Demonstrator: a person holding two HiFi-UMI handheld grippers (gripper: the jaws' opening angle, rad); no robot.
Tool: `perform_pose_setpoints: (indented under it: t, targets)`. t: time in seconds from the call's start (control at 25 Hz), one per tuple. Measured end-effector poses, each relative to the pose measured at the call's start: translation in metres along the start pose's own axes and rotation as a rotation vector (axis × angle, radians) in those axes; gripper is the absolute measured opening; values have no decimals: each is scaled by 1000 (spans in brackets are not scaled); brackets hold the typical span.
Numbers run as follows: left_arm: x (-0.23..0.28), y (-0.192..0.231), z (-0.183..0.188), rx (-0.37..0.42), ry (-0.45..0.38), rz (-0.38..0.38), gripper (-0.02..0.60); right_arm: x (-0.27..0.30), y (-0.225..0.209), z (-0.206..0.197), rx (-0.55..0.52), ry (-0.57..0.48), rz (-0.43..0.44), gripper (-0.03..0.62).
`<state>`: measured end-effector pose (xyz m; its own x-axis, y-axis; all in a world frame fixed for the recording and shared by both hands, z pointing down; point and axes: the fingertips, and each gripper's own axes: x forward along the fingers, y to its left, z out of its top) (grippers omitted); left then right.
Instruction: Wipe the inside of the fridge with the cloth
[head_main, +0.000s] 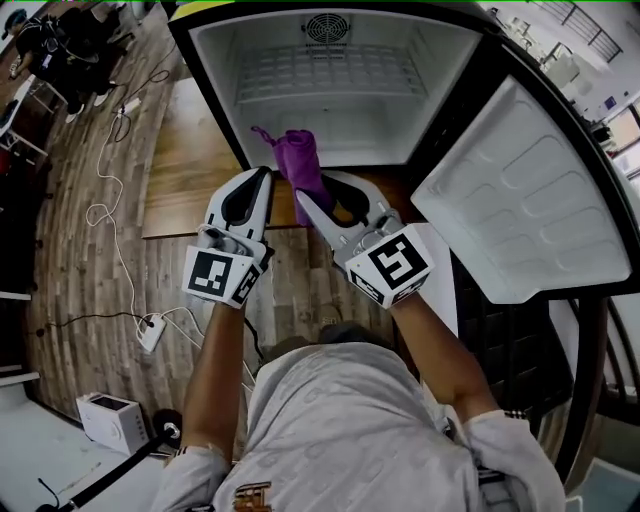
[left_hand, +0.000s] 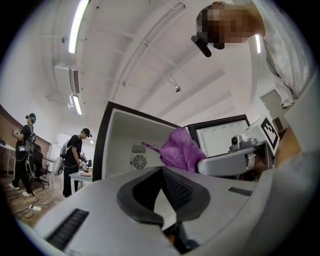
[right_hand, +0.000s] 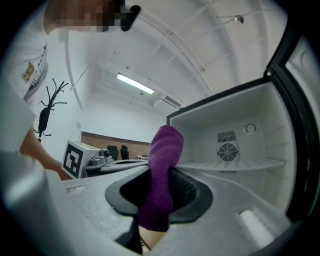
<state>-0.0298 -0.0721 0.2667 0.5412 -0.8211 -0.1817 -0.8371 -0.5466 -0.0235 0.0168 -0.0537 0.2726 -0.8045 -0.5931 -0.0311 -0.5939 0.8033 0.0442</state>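
Right gripper has its jaws clamped on the purple cloth before the open fridge; left gripper jaws together, empty

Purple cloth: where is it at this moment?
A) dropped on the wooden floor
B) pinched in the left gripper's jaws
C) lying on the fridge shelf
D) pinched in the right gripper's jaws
D: the right gripper view shows the purple cloth standing up from between the jaws of the right gripper, while the left gripper has its jaws together on nothing.
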Motion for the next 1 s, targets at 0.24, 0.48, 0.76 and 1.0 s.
perform_pose_setpoints:
  t: [0.24,0.48,0.76,1.0]
  targets:
    - [11,24,-26,-25,54,45,0,28,-21,-34,51,106,-8,106]
    - [22,41,-40,-38,68,4,0,64,-40,-60,57,172,-50,106]
    - [27,54,-55,-69,67,-75,0,109,-68,-107,-47,256,-160,107]
    - [21,61,-65,-84,80,-130,0,147,-89,-124,-146,250,-235,107]
